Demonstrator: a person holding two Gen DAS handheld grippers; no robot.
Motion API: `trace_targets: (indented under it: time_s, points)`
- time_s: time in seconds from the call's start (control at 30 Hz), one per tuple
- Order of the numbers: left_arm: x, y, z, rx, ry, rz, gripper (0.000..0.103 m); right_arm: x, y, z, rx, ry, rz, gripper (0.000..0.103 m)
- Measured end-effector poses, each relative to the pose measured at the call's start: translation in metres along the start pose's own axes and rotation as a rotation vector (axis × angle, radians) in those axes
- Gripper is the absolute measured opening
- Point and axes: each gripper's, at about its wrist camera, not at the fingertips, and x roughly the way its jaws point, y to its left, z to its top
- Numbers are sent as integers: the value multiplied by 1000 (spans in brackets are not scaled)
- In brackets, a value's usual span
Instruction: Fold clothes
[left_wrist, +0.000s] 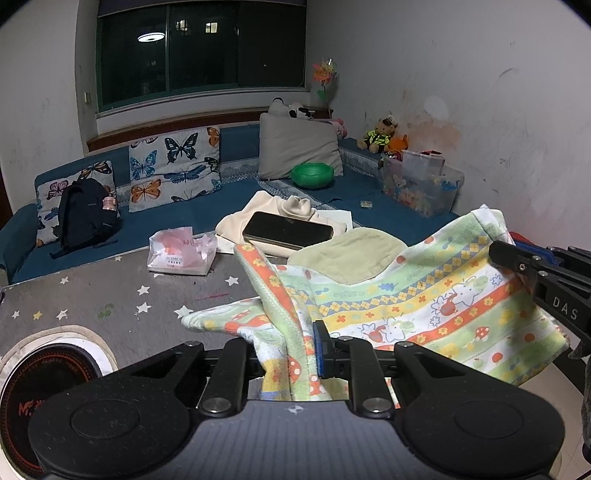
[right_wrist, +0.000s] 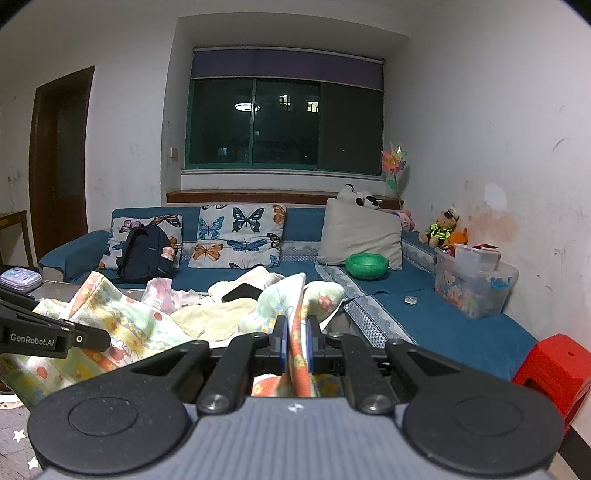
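Observation:
A patterned cloth (left_wrist: 417, 306) with orange, green and yellow cartoon stripes hangs stretched above the grey star-print table (left_wrist: 110, 291). My left gripper (left_wrist: 295, 354) is shut on a bunched edge of it. My right gripper (right_wrist: 297, 345) is shut on another edge of the same cloth (right_wrist: 122, 325). The right gripper shows in the left wrist view at the far right (left_wrist: 517, 262), and the left gripper appears at the left of the right wrist view (right_wrist: 92, 338). A pale green cloth (left_wrist: 351, 254) lies on the table beyond.
A phone (left_wrist: 288, 230) rests on a cream garment (left_wrist: 280, 206) at the table's far edge, beside a tissue pack (left_wrist: 181, 254). A round cooktop (left_wrist: 48, 373) is set in the table at left. Behind stands a blue sofa (right_wrist: 443, 317) with cushions, a backpack (left_wrist: 85, 214), a green bowl (right_wrist: 365, 264) and a toy box (right_wrist: 476, 284). A red stool (right_wrist: 554, 369) stands right.

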Motion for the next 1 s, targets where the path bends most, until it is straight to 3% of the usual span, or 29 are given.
trace_targets:
  time_s: [0.5,1.0]
  points:
    - [30,5,3,1,55,26,21,15,-4,-20,16,57,-4,9]
    - [70,11,-19,-5,144,37,24,46,-4,-53,26,176,-14,9]
